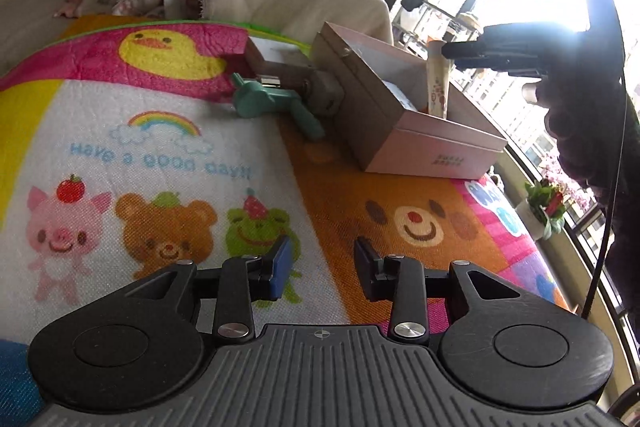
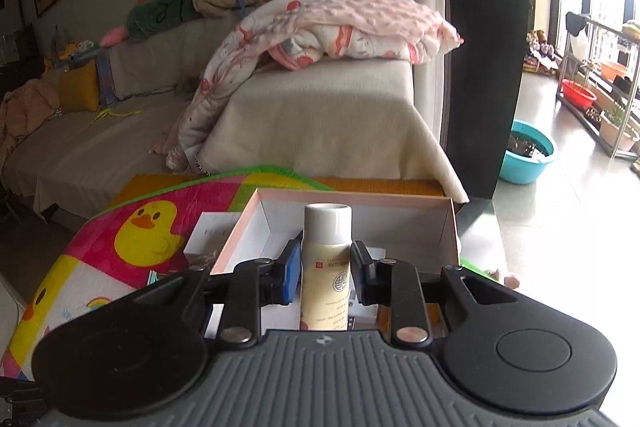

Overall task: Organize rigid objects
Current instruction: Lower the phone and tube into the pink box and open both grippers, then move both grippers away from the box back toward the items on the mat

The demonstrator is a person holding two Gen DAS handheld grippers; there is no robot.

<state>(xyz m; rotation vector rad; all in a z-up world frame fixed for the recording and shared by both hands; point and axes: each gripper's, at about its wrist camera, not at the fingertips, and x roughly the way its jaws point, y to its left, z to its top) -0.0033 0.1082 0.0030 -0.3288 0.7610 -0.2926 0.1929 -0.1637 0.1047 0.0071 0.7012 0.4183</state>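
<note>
- The right tongs [image 2: 325,277] clamp a cream bottle [image 2: 326,267] by its body, white cap up, and it hangs upright above the open pink box [image 2: 454,227].
- The box is the landmark: it sits on the cartoon play mat [image 1: 160,155], with a small white box [image 2: 208,235] against its left wall and a green plastic piece [image 1: 276,103] on the mat by that same side.
- To place well, I would lower the bottle straight down into a bare part of the box floor, clear of the walls, and loosen the grip only once the base rests.
- A tall narrow bottle may topple; laying it on its side could be safer.
- The left tongs [image 1: 322,267] stand part-open and empty over the mat, short of the box; the green piece looks like their next pick.
</note>
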